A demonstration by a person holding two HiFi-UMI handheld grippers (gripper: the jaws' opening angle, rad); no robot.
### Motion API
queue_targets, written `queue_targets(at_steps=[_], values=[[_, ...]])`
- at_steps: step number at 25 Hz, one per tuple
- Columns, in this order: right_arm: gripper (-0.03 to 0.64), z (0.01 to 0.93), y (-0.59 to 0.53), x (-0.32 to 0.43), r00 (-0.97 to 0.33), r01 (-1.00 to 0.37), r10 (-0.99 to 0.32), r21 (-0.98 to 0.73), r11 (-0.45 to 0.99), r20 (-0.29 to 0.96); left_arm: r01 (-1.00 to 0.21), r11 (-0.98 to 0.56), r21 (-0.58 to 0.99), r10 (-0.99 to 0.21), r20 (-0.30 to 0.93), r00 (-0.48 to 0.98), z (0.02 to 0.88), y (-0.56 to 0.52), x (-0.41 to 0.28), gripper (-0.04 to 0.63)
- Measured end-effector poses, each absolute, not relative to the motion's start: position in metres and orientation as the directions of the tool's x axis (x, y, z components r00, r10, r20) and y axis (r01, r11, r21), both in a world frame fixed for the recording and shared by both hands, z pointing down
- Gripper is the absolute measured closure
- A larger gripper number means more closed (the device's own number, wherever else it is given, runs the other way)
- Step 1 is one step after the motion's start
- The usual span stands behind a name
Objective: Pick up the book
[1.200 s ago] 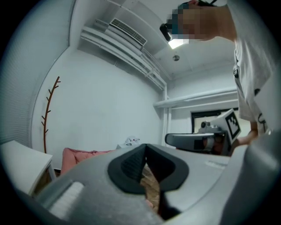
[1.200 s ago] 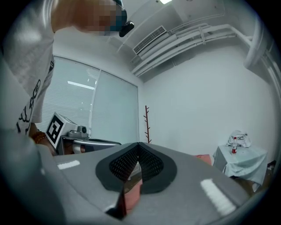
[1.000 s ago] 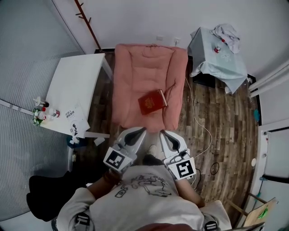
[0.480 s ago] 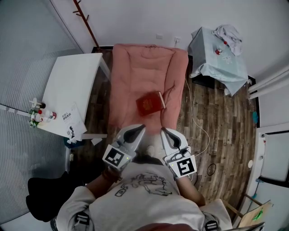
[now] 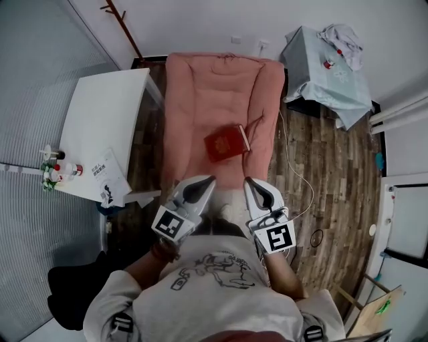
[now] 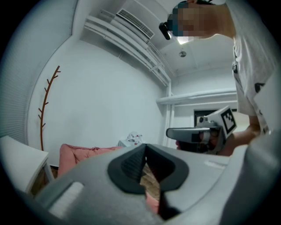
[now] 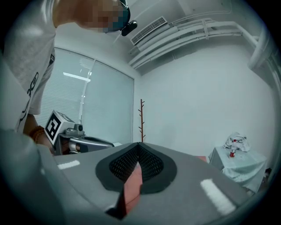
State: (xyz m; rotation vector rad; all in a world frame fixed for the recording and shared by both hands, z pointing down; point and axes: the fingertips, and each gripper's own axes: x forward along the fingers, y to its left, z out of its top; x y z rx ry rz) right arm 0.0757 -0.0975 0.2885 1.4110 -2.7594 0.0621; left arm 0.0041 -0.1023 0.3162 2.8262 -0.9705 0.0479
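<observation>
A dark red book [image 5: 225,142] lies flat on the pink padded lounger [image 5: 200,100], toward its near right part. My left gripper [image 5: 205,180] hovers short of the lounger's near end, shut and holding nothing. My right gripper [image 5: 249,182] is beside it at the same height, also shut and empty. Both point level toward the lounger, with the book a little beyond their tips and between them. In the left gripper view the jaws [image 6: 145,147] meet at the tips, with the lounger [image 6: 74,154] behind. The right gripper view shows its jaws [image 7: 138,145] pressed together too.
A white table [image 5: 100,127] stands left of the lounger, with small bottles [image 5: 57,170] and a booklet [image 5: 107,177] at its near end. A cloth-covered stand [image 5: 328,73] is at the back right. A white cable [image 5: 294,167] runs across the wood floor. A coat rack [image 5: 120,20] leans at the wall.
Both grippers have moved forward toward the lounger and sunk a little. The book now lies closer to their tips. Both jaws stayed shut.
</observation>
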Motion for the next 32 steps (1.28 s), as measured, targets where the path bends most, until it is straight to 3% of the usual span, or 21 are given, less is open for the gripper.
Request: queue_targets(at_steps=[9,20,32], values=[[0.611,0.341,-0.126,0.076,-0.575,-0.816,-0.809,-0.01,0.578,0.122,-0.621,-0.767,0.16,-0.606,0.138,0.784,0.371,-0.134,-0.007,0.571],[0.567,0.452,-0.184,0.092,-0.553,-0.815,-0.788,0.022,0.579,0.271,-0.634,-0.76,0.146,-0.575,0.305,0.759,0.515,-0.186,-0.021,0.534],[0.525,0.594,-0.247,0.115,-0.524,-0.795,-0.725,0.047,0.605,0.448,-0.687,-0.634,0.356,-0.553,0.412,0.724,0.69,-0.244,-0.041,0.448]])
